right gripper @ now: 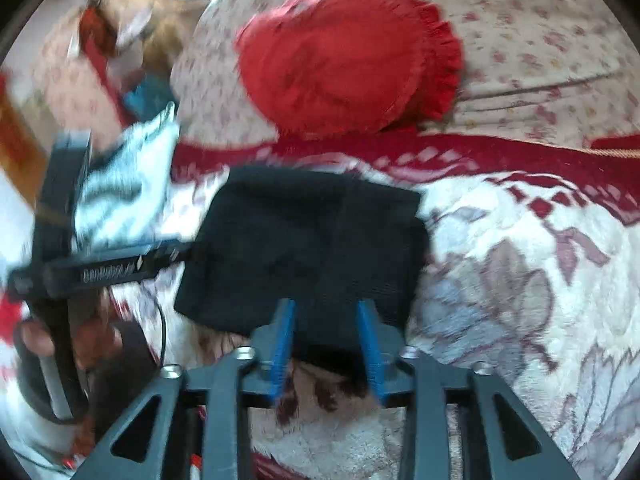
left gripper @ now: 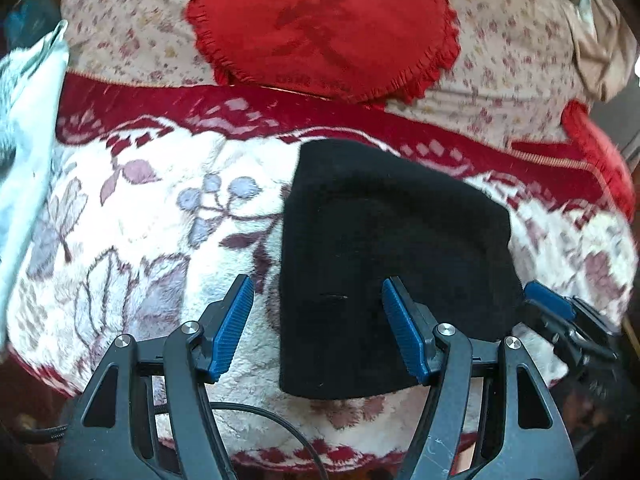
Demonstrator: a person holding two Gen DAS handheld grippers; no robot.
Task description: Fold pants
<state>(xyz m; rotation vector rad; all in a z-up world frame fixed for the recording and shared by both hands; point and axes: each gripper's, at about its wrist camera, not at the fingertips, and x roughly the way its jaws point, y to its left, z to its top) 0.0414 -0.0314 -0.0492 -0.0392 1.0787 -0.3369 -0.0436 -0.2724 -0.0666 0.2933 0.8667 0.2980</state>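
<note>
Jaws of the left gripper [left gripper: 318, 328] spread wide, blue pads [left gripper: 234, 330] well apart, nothing between them. The right-hand pad sits over the near left part of the pants; the left-hand pad is over bare blanket. Whether either pad touches the cloth, cannot tell.

Jaws of the right gripper [right gripper: 326, 346] parted too, though narrower, blue pads [right gripper: 282, 344] either side of the near edge of the pants. Dark cloth lies in the gap between them; not pinched. This view is motion-blurred. In the left wrist view the right gripper shows at the pants' near right corner [left gripper: 560, 316].

Left gripper body seen from the right wrist view at far left, with the person's hand [right gripper: 68, 344] wrapped on its handle.

Pants [left gripper: 392, 264]: black, folded into a compact, roughly rectangular bundle, lying flat on the blanket [left gripper: 132, 240]. Bundle lies right of centre in the left wrist view, centre in the right wrist view [right gripper: 308, 240].

Blanket: fluffy, white ground with mauve and grey leaf and berry pattern, dark red border along the far side.

Left of the pants, apart from them, a pale blue-white cloth [left gripper: 28, 128], crumpled.

Beyond the red border, a beige covering [left gripper: 120, 28] with small reddish flowers. Leaning on it, a round red cushion [left gripper: 320, 28] with a frilled edge. A second red frilled piece [left gripper: 596, 148] at far right, mostly cut off.
</note>
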